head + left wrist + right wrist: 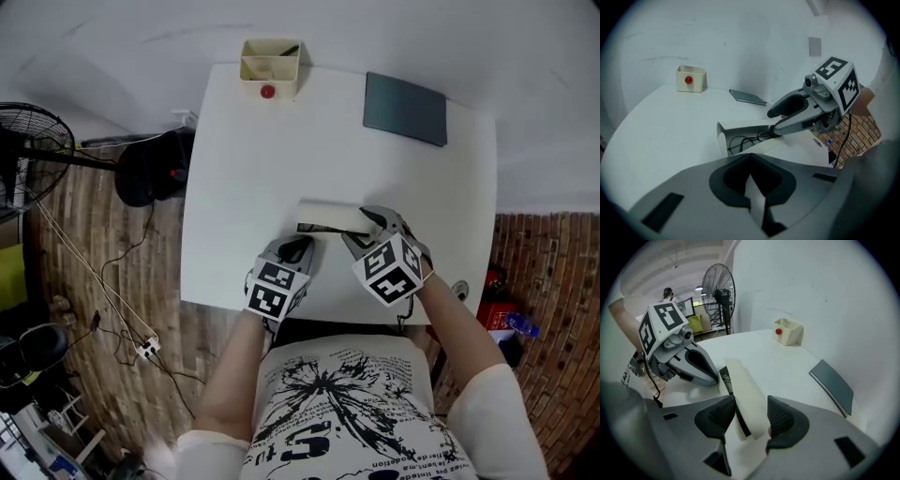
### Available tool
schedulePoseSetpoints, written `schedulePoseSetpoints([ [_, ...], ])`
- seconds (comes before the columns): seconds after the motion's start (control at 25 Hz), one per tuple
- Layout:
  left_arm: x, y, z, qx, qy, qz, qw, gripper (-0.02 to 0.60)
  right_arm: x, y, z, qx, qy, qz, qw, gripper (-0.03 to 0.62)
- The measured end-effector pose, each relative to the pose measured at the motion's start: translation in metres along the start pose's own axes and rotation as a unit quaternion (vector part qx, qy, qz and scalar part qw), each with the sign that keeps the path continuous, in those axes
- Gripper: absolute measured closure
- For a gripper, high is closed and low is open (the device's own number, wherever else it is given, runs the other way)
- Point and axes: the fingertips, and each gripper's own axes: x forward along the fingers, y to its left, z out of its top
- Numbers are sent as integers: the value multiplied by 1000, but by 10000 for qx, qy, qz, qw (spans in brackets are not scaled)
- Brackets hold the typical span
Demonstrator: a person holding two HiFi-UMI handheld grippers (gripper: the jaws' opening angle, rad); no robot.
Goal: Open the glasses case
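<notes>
A white glasses case lies near the front edge of the white table, its lid partly raised. Dark glasses show inside it in the left gripper view. My left gripper is shut on the case's thin front flap, which runs between its jaws. My right gripper comes down on the case's right end. In the right gripper view the cream lid stands between its pads, which press on both sides. The two grippers sit close together over the case.
A cream box with a red ball stands at the table's far edge. A dark flat slab lies at the back right. A fan and cables are on the brick floor to the left.
</notes>
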Motion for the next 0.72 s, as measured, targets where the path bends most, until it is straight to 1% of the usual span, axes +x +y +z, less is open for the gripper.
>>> schedulePoseSetpoints([
  [0.12, 0, -1, 0, 20, -22, 25, 10000, 568, -3, -5, 3, 43, -57, -74, 9999, 399],
  [0.16, 1, -2, 0, 25, -29, 30, 10000, 568, -4, -8, 3, 24, -57, -105, 9999, 430],
  [0.4, 0, 0, 0, 56, -33, 69, 10000, 568, 1, -27, 14, 49, -294, -344, 9990, 442],
  [0.72, 2, -1, 1, 40, -32, 62, 10000, 568, 14, -51, 20, -56, -344, -600, 9976, 448],
])
